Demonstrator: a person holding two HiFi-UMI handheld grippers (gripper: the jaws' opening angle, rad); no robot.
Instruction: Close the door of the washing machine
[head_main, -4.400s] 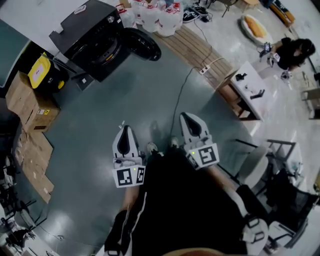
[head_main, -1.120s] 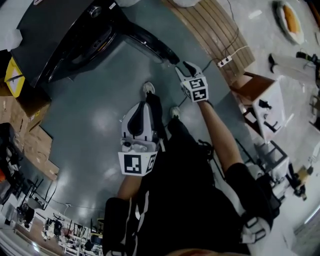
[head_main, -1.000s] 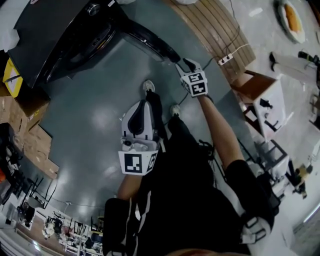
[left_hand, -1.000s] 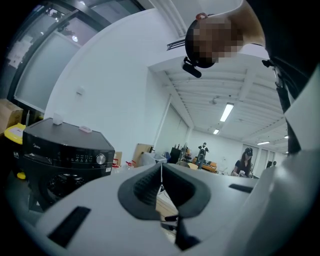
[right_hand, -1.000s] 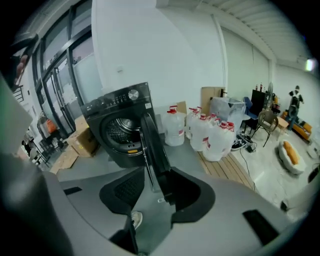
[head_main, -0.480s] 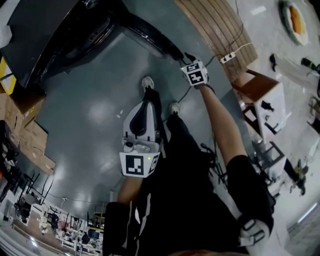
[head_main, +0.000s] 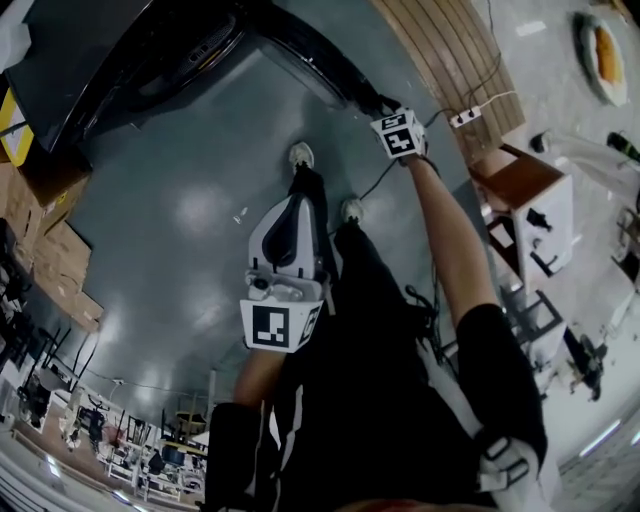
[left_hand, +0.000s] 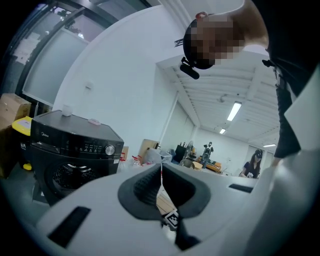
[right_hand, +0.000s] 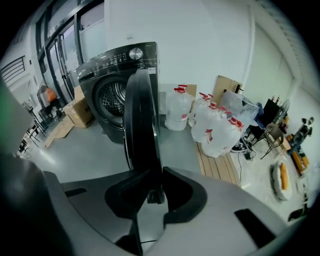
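1 grip taken
Right gripper (right_hand: 150, 189) had just closed onto the washing machine door (right_hand: 142, 125) edge, ready to swing it; left gripper (left_hand: 161, 192) hung pinched together, empty.

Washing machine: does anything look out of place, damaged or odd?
Only its door, hanging wide open, away from the drum; the right tool has just been closing on its edge. No spill or damage shows.

big clear water jugs (right_hand: 216, 132) with red caps stand by a wooden pallet (right_hand: 218, 169). brown cardboard boxes (head_main: 48, 262) sit piled up. a white power strip (head_main: 463, 117) lies near a small table (head_main: 520, 180).
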